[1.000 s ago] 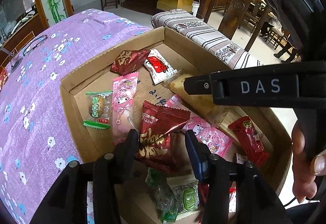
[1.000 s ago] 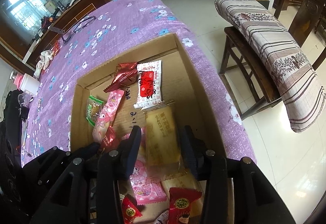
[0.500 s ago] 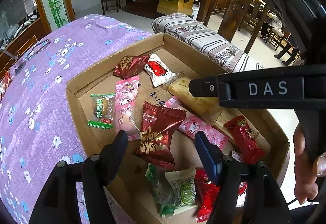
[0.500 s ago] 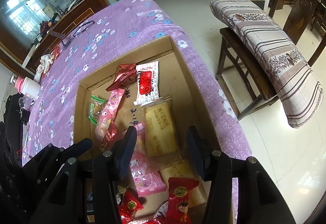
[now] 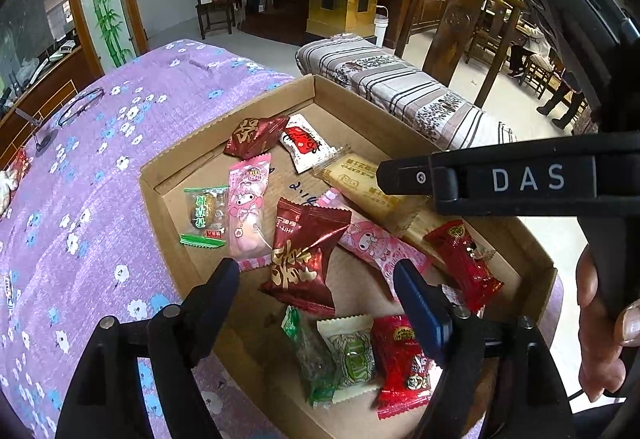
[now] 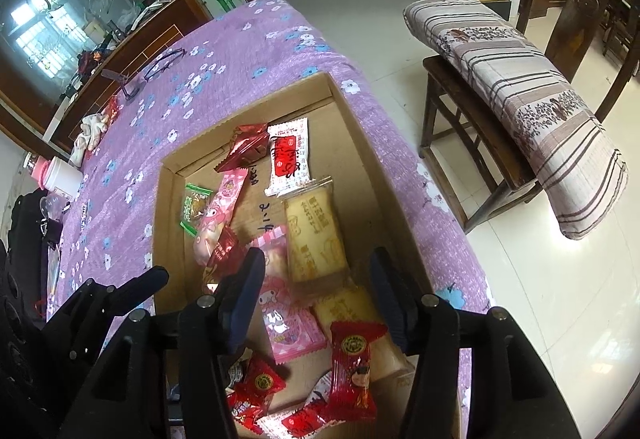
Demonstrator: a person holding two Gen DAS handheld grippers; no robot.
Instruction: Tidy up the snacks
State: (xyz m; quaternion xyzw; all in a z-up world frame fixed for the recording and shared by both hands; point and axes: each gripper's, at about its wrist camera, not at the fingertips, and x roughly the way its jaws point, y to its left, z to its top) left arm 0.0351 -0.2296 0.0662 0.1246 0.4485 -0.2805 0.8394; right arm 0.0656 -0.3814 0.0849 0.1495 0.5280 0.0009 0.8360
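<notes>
From the left wrist view, the left gripper [image 5: 316, 277] is spread wide and holds nothing above the near side of the cardboard box [image 5: 224, 127], just over a dark red snack pack [image 5: 306, 251]; only this view shows the green candies [image 5: 340, 355] at the near edge. From the right wrist view, the right gripper [image 6: 316, 271] is also spread and empty, over a yellow biscuit pack [image 6: 316, 235] near the right wall of the box [image 6: 372, 159]; here a pink bottle [image 6: 58, 179] stands on the purple tablecloth [image 6: 240, 51].
</notes>
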